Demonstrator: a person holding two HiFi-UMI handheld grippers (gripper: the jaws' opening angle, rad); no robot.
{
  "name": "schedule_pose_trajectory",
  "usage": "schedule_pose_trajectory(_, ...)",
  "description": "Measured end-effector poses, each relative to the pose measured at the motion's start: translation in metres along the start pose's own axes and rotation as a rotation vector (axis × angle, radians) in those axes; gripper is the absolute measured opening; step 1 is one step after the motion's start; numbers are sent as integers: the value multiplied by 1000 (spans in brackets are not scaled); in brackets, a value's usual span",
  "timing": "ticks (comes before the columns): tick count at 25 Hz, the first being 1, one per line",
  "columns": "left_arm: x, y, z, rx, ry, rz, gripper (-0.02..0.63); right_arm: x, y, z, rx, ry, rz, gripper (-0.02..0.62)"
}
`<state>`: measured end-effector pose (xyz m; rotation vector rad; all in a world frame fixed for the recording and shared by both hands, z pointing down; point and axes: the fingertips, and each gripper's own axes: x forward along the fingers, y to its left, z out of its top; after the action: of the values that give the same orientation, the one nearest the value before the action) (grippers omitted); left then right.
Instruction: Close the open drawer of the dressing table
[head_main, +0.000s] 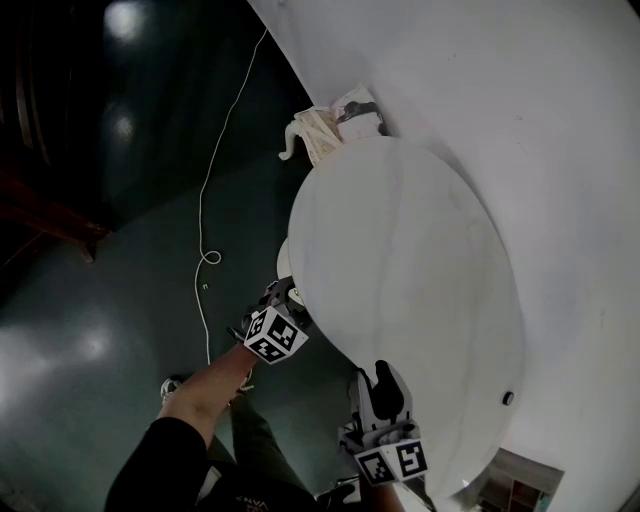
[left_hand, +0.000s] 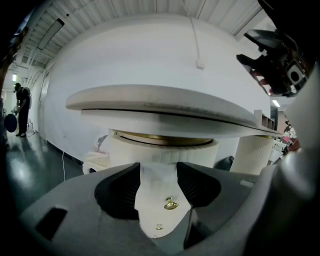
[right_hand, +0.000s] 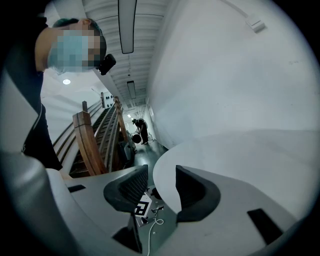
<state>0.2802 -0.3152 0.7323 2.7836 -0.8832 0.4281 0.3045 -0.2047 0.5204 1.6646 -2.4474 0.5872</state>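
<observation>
The white oval dressing table top (head_main: 400, 270) fills the middle of the head view. Its round drawer (head_main: 284, 256) sticks out a little from under the left edge. My left gripper (head_main: 288, 298) is held low against that edge. In the left gripper view it (left_hand: 158, 172) is open, and the ribbed, gold-rimmed drawer (left_hand: 162, 145) is straight ahead under the top. A white panel with a brass knob (left_hand: 171, 204) fills the gap between the fingers. My right gripper (head_main: 380, 378) is open at the table's near edge. That edge (right_hand: 165, 175) runs between its jaws (right_hand: 161, 182).
A white cable (head_main: 205, 200) trails over the dark floor at left. Stacked items (head_main: 325, 130) lie by the wall behind the table. A ribbed white leg (left_hand: 252, 155) stands right of the drawer. Wooden stairs (right_hand: 92, 145) and a distant person (right_hand: 141, 131) are behind.
</observation>
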Motion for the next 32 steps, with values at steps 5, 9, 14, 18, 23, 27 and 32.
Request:
schedule_pose_trajectory(5,4,0,2,4,-26,-8,227,-2,-6,-4,7,6,-7,176)
schedule_pose_trajectory(9,6,1,3,12,-27,-16,227,-4,-10,-8,10,9,-14,176)
schedule_pose_trajectory(14,7,4,3,14,-18,-25,245,1,-4,-1,30,-23,-1,176)
schedule_pose_trajectory(18,6,4,3,17,-3,-15,247,-2,-2,-8,9,9,-8,176)
schedule_pose_trajectory(23,0,-1,-5,26,31,-16,245,-2,3,-6,4,2,-12,176)
schedule_pose_trajectory(27,-14,-3,-9,18,49,-17,245,-5,10,-3,3,-6,-22,176)
schedule_pose_trajectory(32,-41,3,-13,26,80,-2,245,-10,25,-1,4,-17,-27,176)
